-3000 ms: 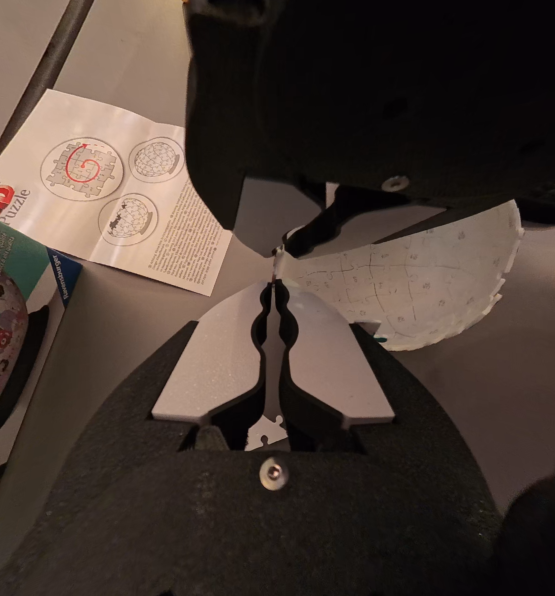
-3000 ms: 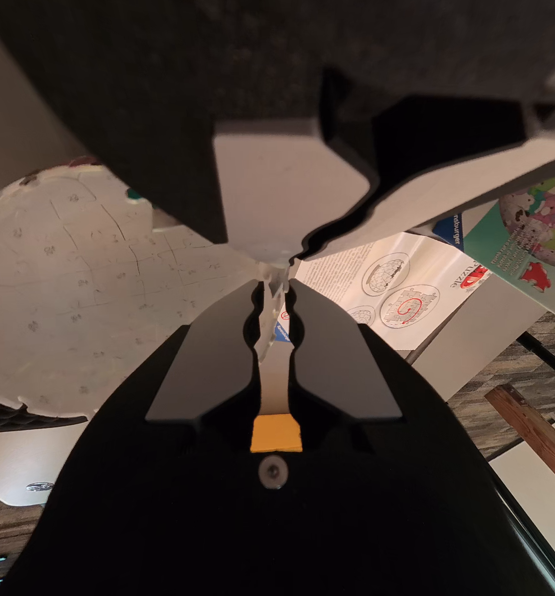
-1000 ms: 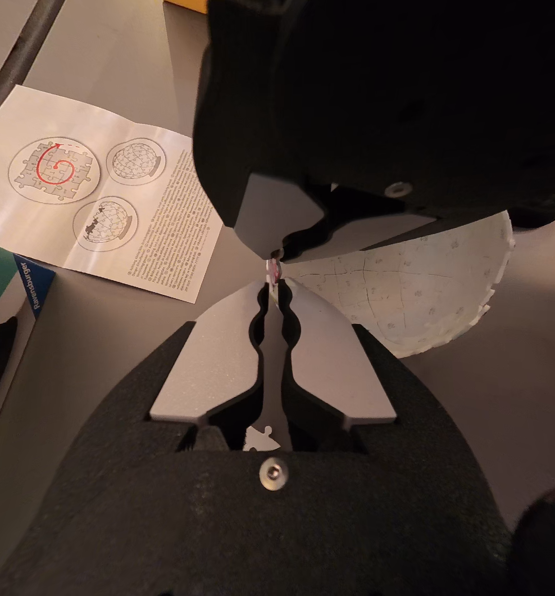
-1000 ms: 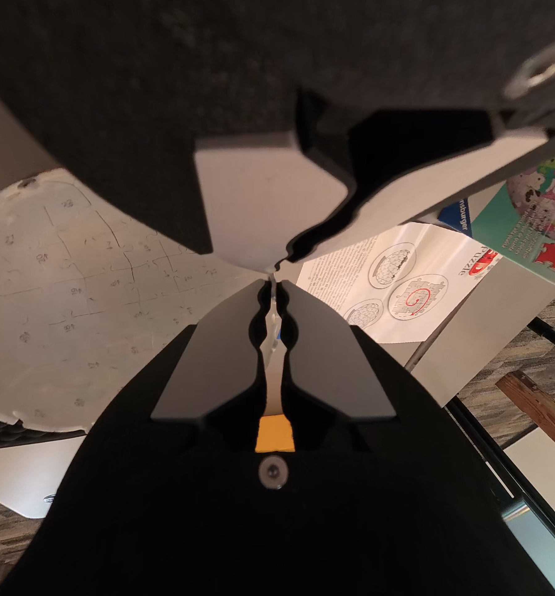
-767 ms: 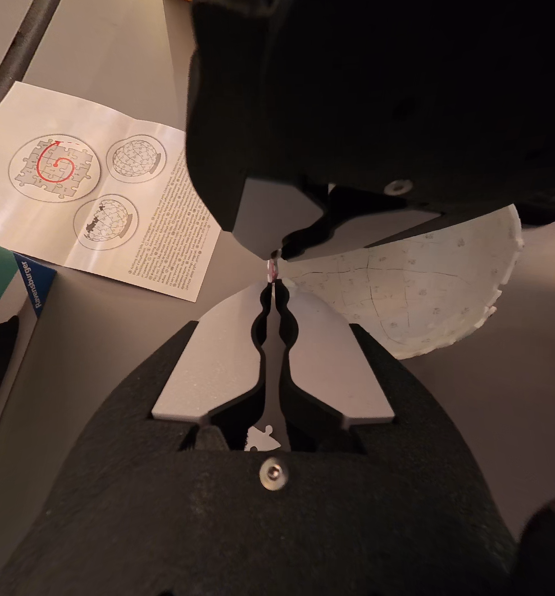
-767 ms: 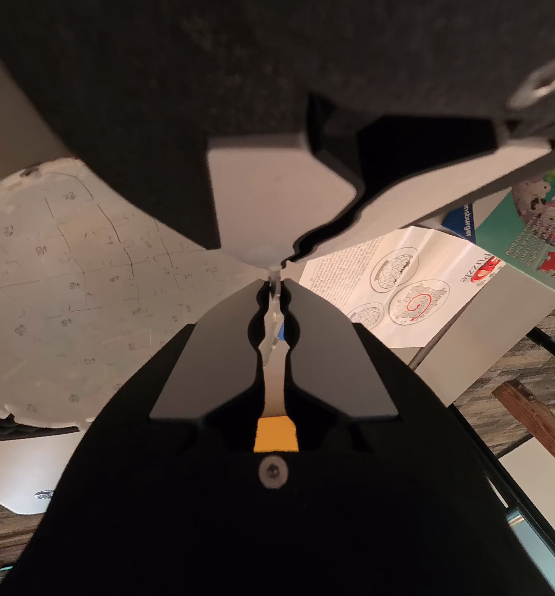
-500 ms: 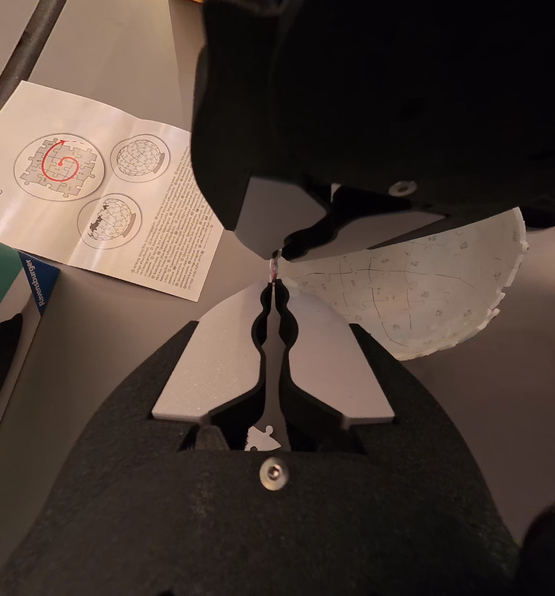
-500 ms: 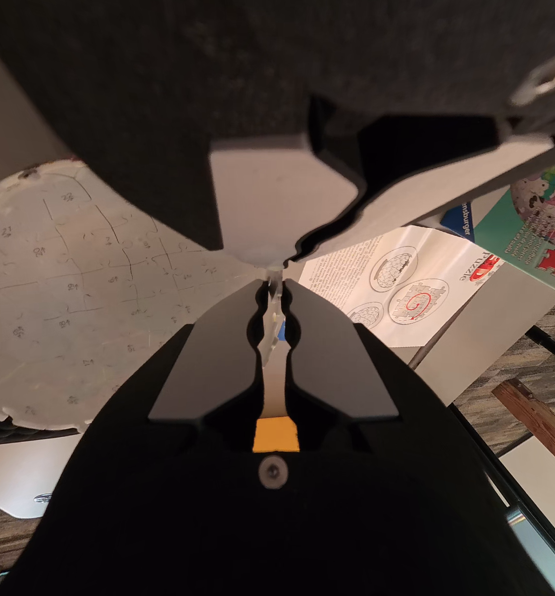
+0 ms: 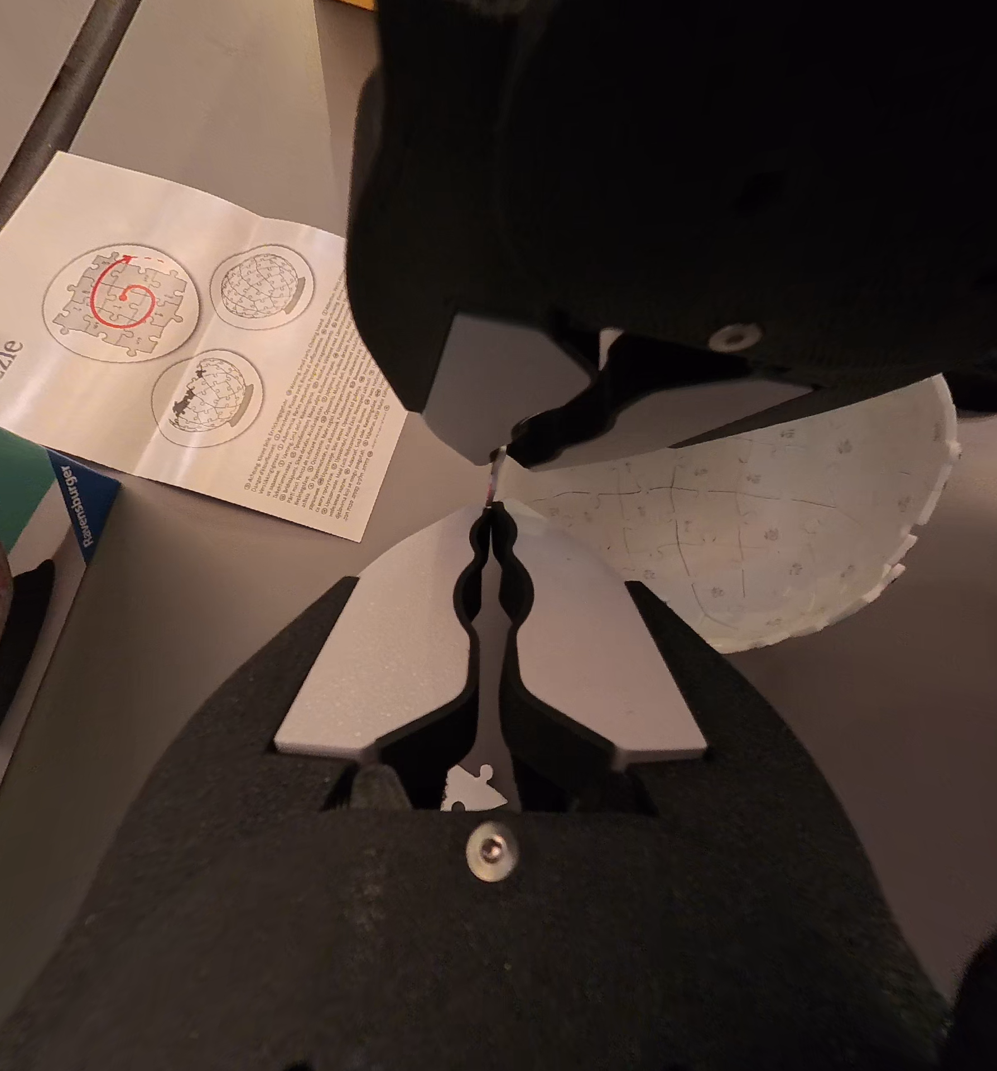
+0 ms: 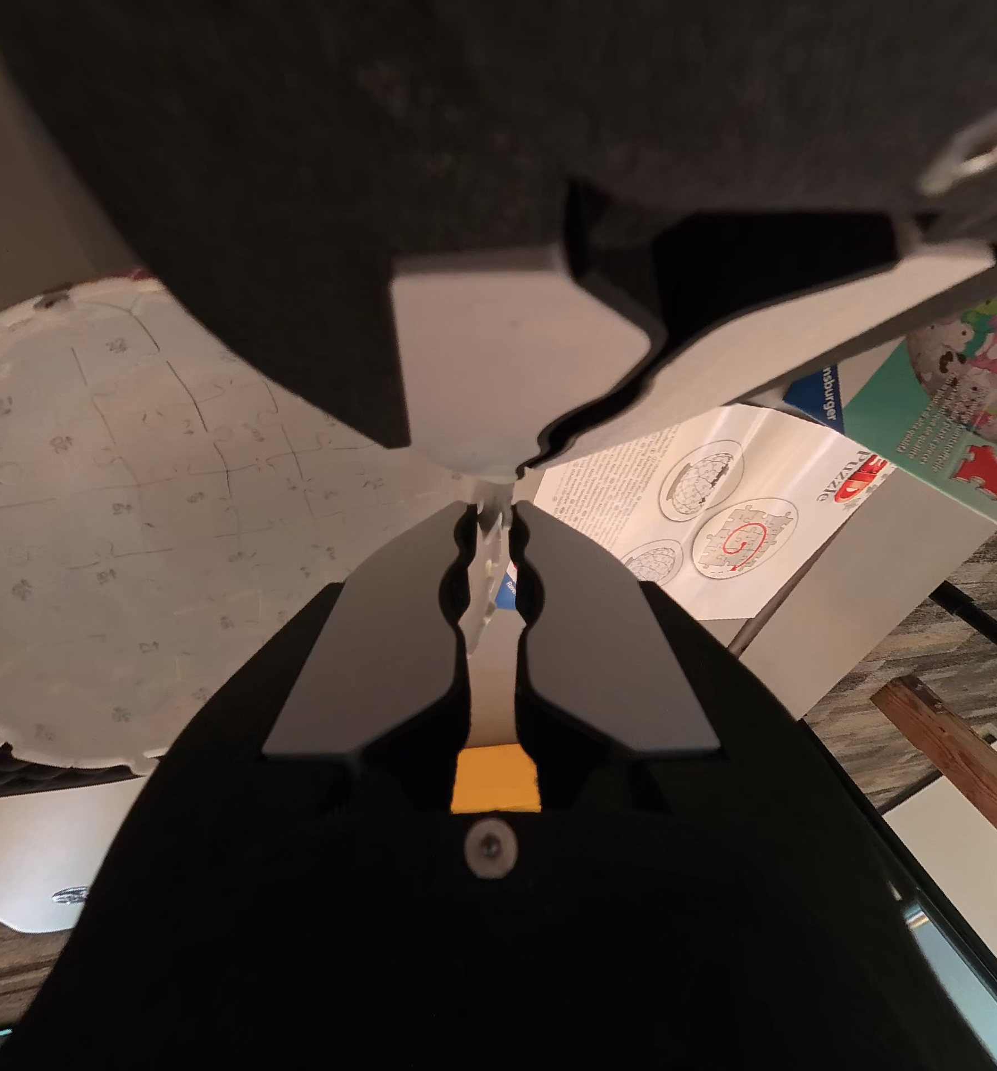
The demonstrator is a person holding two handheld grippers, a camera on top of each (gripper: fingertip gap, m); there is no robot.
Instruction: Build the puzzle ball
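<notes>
- The left gripper [image 9: 493,513] has its claw closed together on a thin puzzle piece [image 9: 491,484], seen edge-on and standing at the rim of the half-shell [image 9: 745,521].
- The right gripper [image 10: 493,516] faces it tip to tip, its claw clamped on the toothed rim of that same half-shell [image 10: 136,521], which it appears to hold up off the table [image 9: 861,724].
- The step in hand looks like seating the piece into the rim. To do it well, hold the half-shell steady, line tab with notch along the curve, and press in the plane of the wall, not across it.
- Squeeze gently: I judge the assembled wall could buckle or pop a joint if either gripper twists.
- Whether the tabs already interlock is hidden between the fingertips.
- The half-shell's white, numbered hollow faces both cameras and nothing lies in it.
- A loose piece [image 9: 473,788] lies on the table below the half-shell's rim, glimpsed through the left gripper's fingers.
- An orange block [image 10: 493,779] shows likewise through the right gripper's fingers.
- Farther from the half-shell, an instruction leaflet [image 9: 165,324] lies flat.
- Beyond the leaflet sits the puzzle box [image 9: 15,492]; its contents cannot be seen.
</notes>
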